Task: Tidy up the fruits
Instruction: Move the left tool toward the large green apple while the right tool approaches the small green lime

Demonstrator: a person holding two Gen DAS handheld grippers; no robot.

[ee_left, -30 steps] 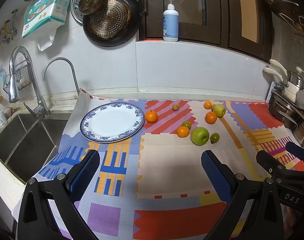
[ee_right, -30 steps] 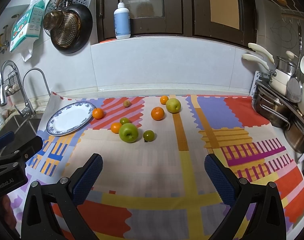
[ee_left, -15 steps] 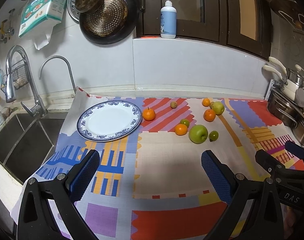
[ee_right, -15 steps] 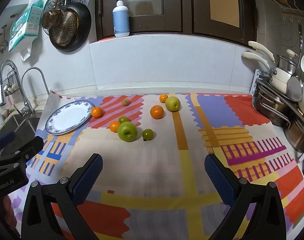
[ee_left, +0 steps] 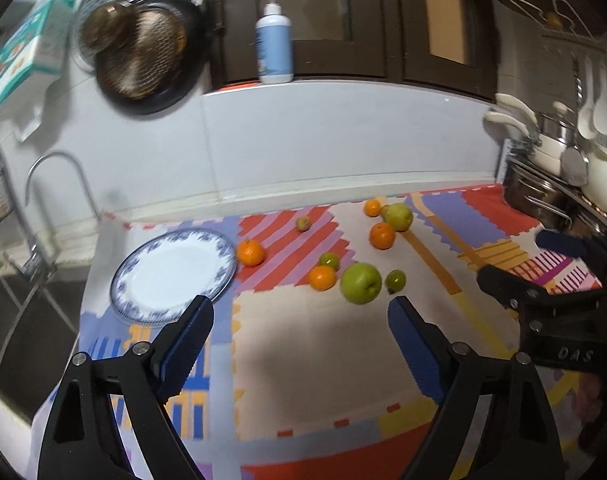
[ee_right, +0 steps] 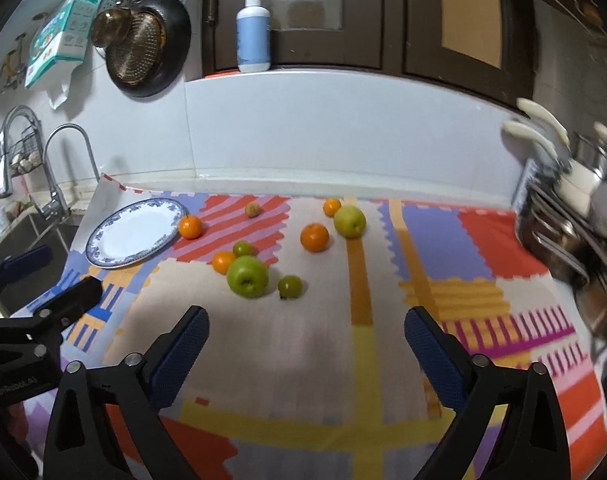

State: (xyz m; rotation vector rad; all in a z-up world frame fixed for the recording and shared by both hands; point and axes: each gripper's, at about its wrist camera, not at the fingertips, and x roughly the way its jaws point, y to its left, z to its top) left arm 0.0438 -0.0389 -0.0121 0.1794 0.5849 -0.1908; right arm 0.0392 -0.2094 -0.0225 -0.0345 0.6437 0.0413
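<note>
Several fruits lie loose on a colourful mat: a big green apple (ee_left: 361, 283) (ee_right: 247, 276), small oranges (ee_left: 322, 277) (ee_right: 314, 237), small green fruits (ee_left: 395, 280) (ee_right: 290, 286) and a yellow-green apple (ee_left: 398, 217) (ee_right: 349, 221). One orange (ee_left: 251, 252) (ee_right: 190, 227) rests against the rim of a blue-patterned white plate (ee_left: 175, 276) (ee_right: 137, 231), which holds nothing. My left gripper (ee_left: 301, 322) hovers in front of the fruits, its jaws closing with nothing between them. My right gripper (ee_right: 306, 330) hangs to the right of it, jaws also closing on nothing.
A sink (ee_left: 19, 320) with taps (ee_right: 69, 168) lies left of the mat. Steel pots and utensils (ee_left: 551, 184) (ee_right: 575, 216) crowd the right edge. A soap bottle (ee_right: 253, 32) stands on the ledge behind; pans (ee_left: 143, 60) hang on the wall.
Both grippers have shifted towards the fruits, which appear larger and closer. The views have rolled slightly, and both pairs of jaws stand a little narrower.
</note>
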